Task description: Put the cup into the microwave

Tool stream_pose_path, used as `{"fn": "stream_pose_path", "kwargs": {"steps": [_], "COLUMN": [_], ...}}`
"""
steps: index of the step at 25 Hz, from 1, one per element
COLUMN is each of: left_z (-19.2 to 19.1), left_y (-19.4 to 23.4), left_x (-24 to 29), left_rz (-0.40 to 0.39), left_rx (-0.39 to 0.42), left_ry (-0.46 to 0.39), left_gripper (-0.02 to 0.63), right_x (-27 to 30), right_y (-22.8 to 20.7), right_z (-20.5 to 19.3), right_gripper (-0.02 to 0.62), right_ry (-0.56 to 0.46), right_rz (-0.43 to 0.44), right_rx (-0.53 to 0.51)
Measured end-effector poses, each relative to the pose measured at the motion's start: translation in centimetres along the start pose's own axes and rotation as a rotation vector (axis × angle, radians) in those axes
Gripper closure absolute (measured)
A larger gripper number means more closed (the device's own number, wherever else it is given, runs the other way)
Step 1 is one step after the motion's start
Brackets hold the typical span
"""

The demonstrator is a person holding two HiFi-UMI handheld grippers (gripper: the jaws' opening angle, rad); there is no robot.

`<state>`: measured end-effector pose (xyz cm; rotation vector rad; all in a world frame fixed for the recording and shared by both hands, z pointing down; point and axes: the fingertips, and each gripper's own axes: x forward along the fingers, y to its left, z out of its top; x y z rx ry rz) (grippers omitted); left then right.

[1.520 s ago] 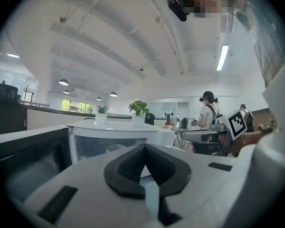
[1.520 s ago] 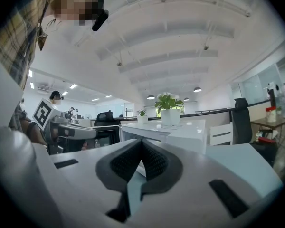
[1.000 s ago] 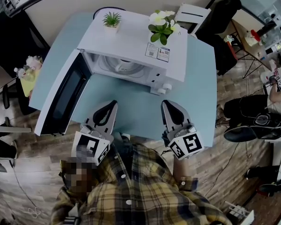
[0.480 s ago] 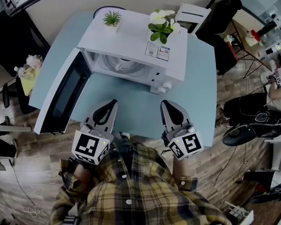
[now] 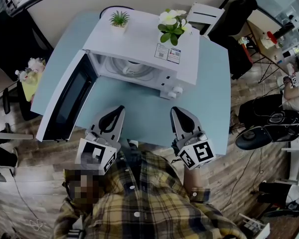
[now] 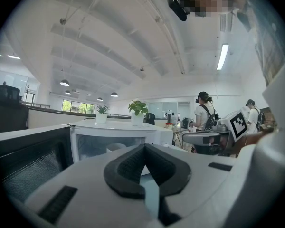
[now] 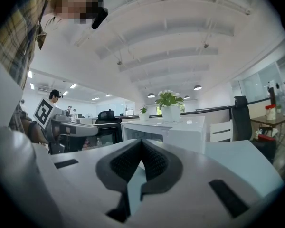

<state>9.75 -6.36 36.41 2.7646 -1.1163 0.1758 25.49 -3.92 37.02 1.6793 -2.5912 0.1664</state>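
Observation:
A white microwave (image 5: 139,49) stands on the light blue table (image 5: 139,113) with its door (image 5: 65,103) swung open to the left. A white cup (image 5: 132,69) sits inside its chamber; in the left gripper view the cup (image 6: 115,147) shows through the opening. My left gripper (image 5: 120,108) and right gripper (image 5: 173,109) rest side by side near the table's front edge, pointing at the microwave and well short of it. Both are shut with nothing between the pads. In the gripper views the left gripper (image 6: 143,146) and the right gripper (image 7: 141,140) have their tips together.
Two potted plants (image 5: 119,20) (image 5: 173,26) stand on top of the microwave. A white chair (image 5: 204,16) is behind the table and a dark chair (image 5: 10,103) at its left. A seated person (image 5: 294,98) and desks fill the far right.
Neither gripper has moved. Only the person at the far right has shifted a little.

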Motion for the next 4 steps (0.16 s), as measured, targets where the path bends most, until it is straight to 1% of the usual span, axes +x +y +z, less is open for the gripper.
{"fn": "stream_pose_path", "kwargs": {"steps": [4], "left_z": [-0.18], "left_y": [0.04], "left_x": [-0.09], "left_rz": [-0.001], "left_rx": [0.000], "left_ry": [0.002], "left_gripper": [0.615], "right_x": [-0.04], "right_y": [0.07], "right_z": [-0.39], "right_gripper": [0.594], "right_ry": [0.008], "right_rz": [-0.001], "right_rx": [0.003]}}
